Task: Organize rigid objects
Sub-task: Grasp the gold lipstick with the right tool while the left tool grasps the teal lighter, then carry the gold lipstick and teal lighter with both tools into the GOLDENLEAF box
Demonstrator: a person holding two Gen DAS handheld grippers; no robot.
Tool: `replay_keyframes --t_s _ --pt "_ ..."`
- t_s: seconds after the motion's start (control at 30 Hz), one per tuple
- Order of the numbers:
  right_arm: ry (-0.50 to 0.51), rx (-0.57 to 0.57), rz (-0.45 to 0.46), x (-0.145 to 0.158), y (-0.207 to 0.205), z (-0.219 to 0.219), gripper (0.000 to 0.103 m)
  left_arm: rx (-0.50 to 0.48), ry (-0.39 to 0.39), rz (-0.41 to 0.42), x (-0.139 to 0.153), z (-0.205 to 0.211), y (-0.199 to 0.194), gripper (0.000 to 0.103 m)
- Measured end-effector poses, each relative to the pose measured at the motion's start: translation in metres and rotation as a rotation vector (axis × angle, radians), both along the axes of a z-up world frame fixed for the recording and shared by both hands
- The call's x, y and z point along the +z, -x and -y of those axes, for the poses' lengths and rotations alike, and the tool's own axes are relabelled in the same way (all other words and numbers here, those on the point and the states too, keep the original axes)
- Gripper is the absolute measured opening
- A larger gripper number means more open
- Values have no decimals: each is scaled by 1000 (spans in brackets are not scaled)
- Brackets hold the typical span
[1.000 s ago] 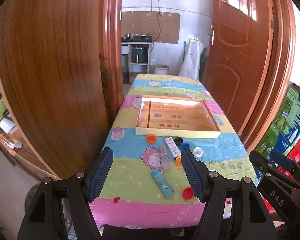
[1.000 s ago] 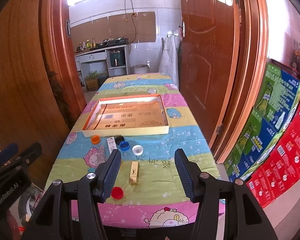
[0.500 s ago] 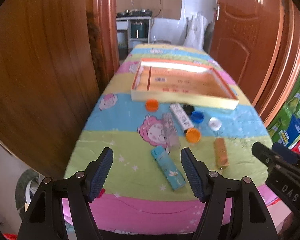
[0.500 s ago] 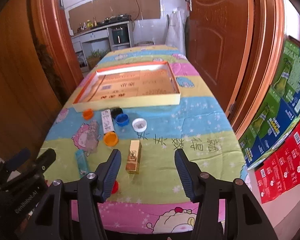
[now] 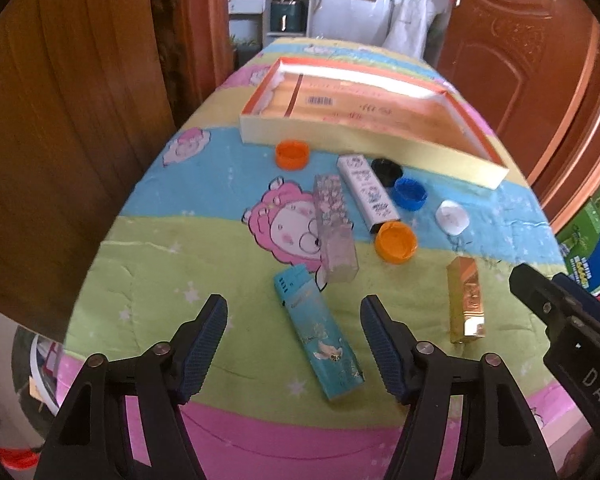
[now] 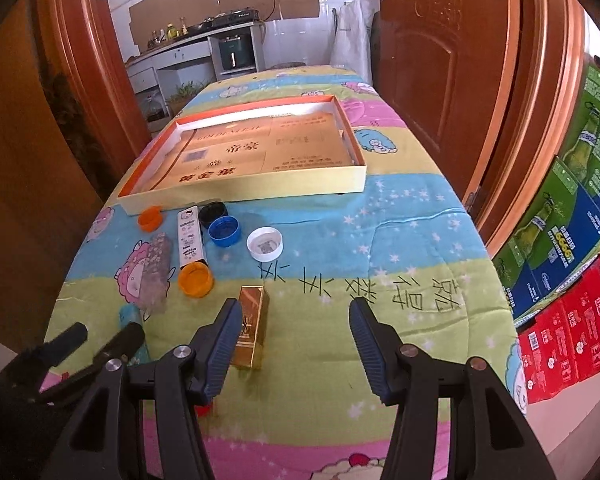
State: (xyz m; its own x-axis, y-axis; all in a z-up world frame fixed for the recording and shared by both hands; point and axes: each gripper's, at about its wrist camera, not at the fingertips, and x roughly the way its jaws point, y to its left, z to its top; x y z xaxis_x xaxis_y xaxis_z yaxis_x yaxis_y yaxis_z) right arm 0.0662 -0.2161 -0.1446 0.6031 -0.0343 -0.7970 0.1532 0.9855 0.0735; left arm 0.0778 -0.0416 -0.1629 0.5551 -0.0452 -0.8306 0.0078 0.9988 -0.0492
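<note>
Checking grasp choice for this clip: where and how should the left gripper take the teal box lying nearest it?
Grip the teal box across its narrow width near mid-length, coming down from above. It lies flat, its long axis running slightly aslant between the open left gripper's fingers, with bare cloth along both long sides; the clear box crowds only its far end.

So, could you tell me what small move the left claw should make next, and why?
Probably lower the left claw a little further onto the teal box. Its jaws, which have just been closing slightly, stand open with nothing gripped, and the box lies flat on the tablecloth roughly between them, outside the shallow tray.
</note>
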Motion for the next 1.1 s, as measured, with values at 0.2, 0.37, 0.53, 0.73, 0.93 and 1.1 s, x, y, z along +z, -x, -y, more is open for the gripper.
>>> replay_keyframes --t_s 0.2,0.37,0.53,0.73,0.93,1.1 --pt "-38 4 -46 -13 -17 -1 55 14 -8 -38 -14 -3 -3 55" --pt "-79 22 -84 -25 -24 -11 55 12 5 -23 -14 -13 -2 33" --pt "-46 40 -140 -40 -26 -24 55 13 52 -14 -14 -26 -1 22" --pt "18 58 -139 -42 -22 -30 18 1 69 -8 -15 -28 -1 22" --pt "17 62 -118 -36 -18 -28 18 9 101 -9 -12 -33 0 22" --pt "17 67 -102 -29 -16 -29 18 10 99 13 -3 -34 1 22"
